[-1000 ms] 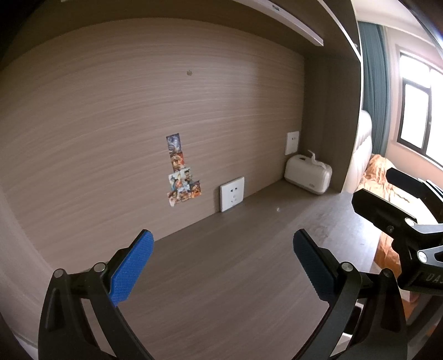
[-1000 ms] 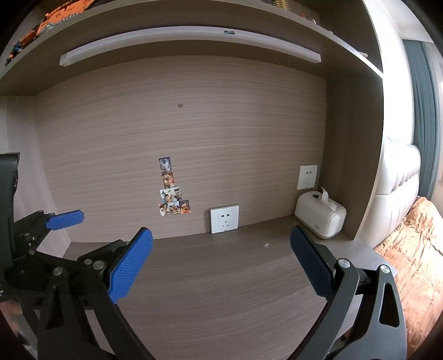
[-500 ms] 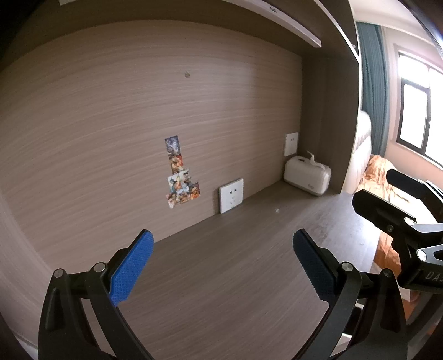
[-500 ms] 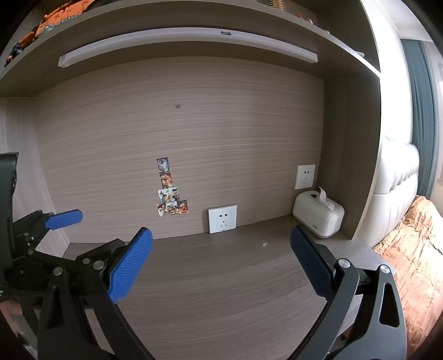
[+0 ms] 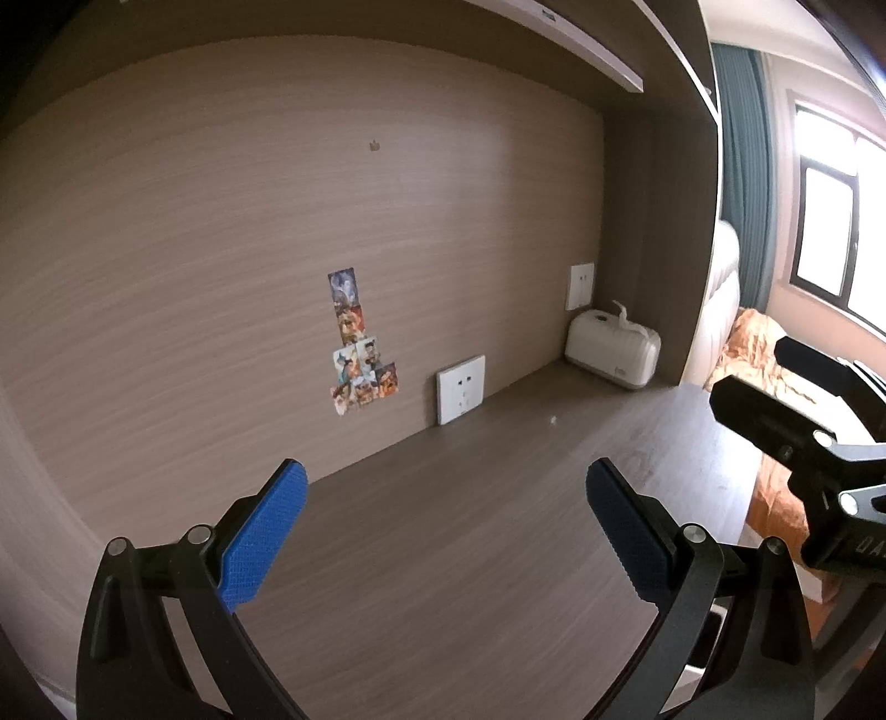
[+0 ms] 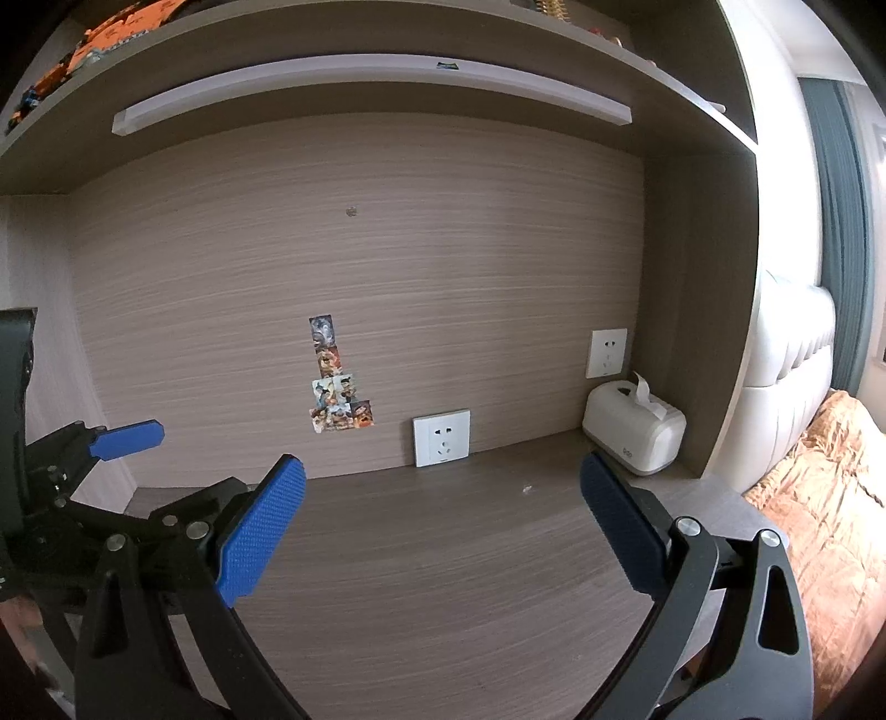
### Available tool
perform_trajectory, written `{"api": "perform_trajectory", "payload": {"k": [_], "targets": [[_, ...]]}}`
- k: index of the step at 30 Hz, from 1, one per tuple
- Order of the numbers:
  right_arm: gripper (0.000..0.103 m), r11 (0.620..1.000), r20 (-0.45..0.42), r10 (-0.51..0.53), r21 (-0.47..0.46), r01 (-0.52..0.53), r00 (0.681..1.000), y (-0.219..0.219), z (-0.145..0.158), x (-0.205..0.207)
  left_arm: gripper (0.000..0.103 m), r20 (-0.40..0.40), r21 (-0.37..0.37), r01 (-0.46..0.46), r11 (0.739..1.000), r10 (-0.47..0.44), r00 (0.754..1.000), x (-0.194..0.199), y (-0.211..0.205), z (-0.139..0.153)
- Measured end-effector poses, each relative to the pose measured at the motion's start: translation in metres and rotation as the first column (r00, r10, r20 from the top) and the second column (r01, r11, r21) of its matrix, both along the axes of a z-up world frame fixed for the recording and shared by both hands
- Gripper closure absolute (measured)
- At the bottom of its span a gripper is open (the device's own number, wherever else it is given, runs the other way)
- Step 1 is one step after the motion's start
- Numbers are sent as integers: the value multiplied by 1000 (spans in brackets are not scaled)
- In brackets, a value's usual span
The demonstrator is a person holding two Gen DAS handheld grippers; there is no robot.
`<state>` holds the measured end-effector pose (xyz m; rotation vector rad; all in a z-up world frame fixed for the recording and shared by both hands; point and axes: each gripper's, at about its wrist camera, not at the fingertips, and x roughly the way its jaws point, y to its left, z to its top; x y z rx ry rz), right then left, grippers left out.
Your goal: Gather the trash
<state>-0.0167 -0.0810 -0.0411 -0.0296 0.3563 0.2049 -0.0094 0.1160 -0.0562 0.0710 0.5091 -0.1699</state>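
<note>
Scrap on desk, near tissue box

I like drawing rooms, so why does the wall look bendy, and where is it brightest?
Left wrist view: the fisheye lens curves the wooden wall, and the window glares almost white. Right wrist view: the shelf bows too, and its underside sits in shadow.

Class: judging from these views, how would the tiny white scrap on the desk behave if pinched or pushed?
The white scrap looks very light, so a nudge would probably send it skidding across the smooth desk. Lying low and small, it may slip between wide pads.
</note>
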Motion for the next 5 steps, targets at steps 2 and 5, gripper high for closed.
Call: {"api": "perform_trajectory", "payload": {"k": [2, 5], "targets": [[4, 1000, 0, 0, 2, 0, 1000, -1, 0, -1, 5, -11, -13, 6, 1000, -6, 1000, 0, 1, -1], [4, 1000, 0, -2, 2, 2, 1000, -2, 0, -2, 5, -17, -27, 15, 1000, -16, 1000, 2, 1, -1]]}}
